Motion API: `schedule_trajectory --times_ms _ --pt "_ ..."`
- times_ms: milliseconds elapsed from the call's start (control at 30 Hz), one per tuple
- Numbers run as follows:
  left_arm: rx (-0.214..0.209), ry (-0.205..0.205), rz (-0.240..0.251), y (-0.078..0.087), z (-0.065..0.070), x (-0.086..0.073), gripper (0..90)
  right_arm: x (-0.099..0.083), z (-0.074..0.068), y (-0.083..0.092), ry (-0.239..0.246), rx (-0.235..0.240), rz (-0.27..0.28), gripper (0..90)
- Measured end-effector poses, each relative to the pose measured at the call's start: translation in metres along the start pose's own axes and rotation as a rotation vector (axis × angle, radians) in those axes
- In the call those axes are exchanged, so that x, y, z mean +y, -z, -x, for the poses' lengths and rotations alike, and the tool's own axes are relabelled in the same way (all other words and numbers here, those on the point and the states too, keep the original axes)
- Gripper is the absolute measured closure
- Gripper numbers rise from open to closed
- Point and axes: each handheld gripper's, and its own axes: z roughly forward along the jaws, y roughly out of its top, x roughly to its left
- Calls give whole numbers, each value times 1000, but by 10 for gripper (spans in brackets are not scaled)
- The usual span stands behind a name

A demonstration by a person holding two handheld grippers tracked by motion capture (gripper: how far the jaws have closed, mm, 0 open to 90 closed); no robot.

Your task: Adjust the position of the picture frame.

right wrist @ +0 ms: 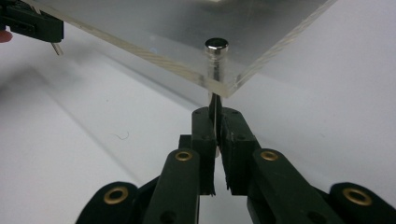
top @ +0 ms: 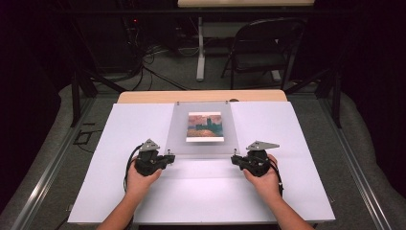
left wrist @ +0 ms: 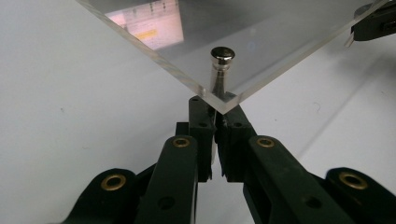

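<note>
Your left gripper (left wrist: 215, 122) has its fingers clamped on a metal pin (left wrist: 220, 70) at the clear sheet (top: 201, 143)'s near corner. Your right gripper (right wrist: 216, 125) pinches the other pin (right wrist: 215, 65) likewise, sheet lifted off the table (top: 287, 139).

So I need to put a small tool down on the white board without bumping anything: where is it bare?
Bare patches: the white board left of the clear acrylic sheet, right of it, and the near strip beside the forearms. Crowded: the sheet's near corners, where the left hand-held gripper and right hand-held gripper clamp its metal posts.
</note>
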Motion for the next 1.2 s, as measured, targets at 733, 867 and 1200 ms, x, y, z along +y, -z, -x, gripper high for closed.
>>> schedule_trajectory --times_ms 733,867,1200 --pt "20 -12 -46 -15 0 -7 851 -7 5 -10 -18 -32 -32 848" --pt "18 -13 -52 -15 0 -8 851 -8 5 -11 -7 -34 -42 849" --pt "15 -24 -55 -14 -1 -10 851 -10 3 -9 -7 -31 -48 848"
